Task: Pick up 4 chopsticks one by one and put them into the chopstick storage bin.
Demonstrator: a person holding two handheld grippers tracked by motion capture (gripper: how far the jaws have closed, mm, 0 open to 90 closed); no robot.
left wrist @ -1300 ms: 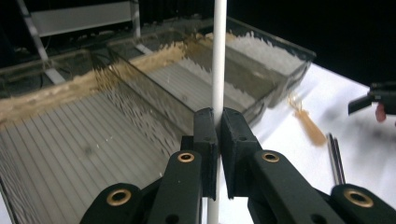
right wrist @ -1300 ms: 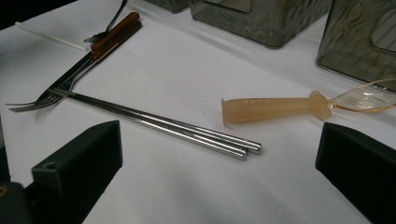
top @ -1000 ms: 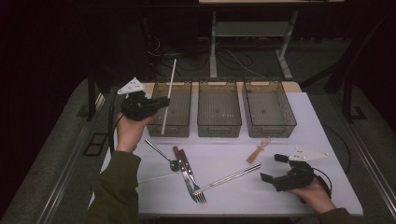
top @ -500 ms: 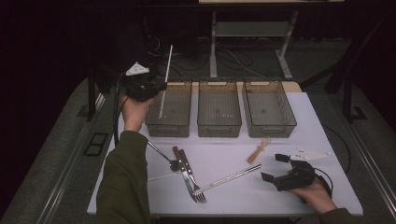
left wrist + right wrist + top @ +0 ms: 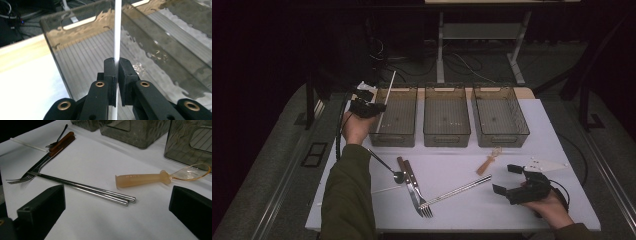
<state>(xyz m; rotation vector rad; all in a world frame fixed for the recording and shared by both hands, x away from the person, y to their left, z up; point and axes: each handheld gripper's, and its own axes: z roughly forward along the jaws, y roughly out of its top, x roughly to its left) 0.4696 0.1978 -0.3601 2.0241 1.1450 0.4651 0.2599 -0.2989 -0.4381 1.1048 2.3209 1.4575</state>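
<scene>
Black jaws of the left gripper (image 5: 116,65) are clamped on a thin white stick (image 5: 117,30), which passes between them and runs upright through the left gripper view. In the high view the left gripper (image 5: 368,108) is raised at the far left of the table, just beside the left wall of the leftmost bin (image 5: 396,118); the white stick (image 5: 386,99) slants from the jaws toward the far side, over that bin's left rim. The bin is smoky transparent plastic with a ribbed floor (image 5: 85,60) and handle cut-outs.

Right gripper (image 5: 513,181) rests low at the near right, jaws wide apart with nothing between them. Just ahead of it lie a pair of metal chopsticks (image 5: 87,188) and a translucent amber scoop-like utensil with a loop end (image 5: 142,179), near each other but not touching.

Farther left on the white table (image 5: 552,200): a fork (image 5: 22,178) with a brown-handled piece beside it (image 5: 61,141), a dark spoon (image 5: 384,164), and a second white stick (image 5: 27,144) lying flat. Two more bins, middle (image 5: 446,115) and right (image 5: 499,115), stand in a row beside the first.
</scene>
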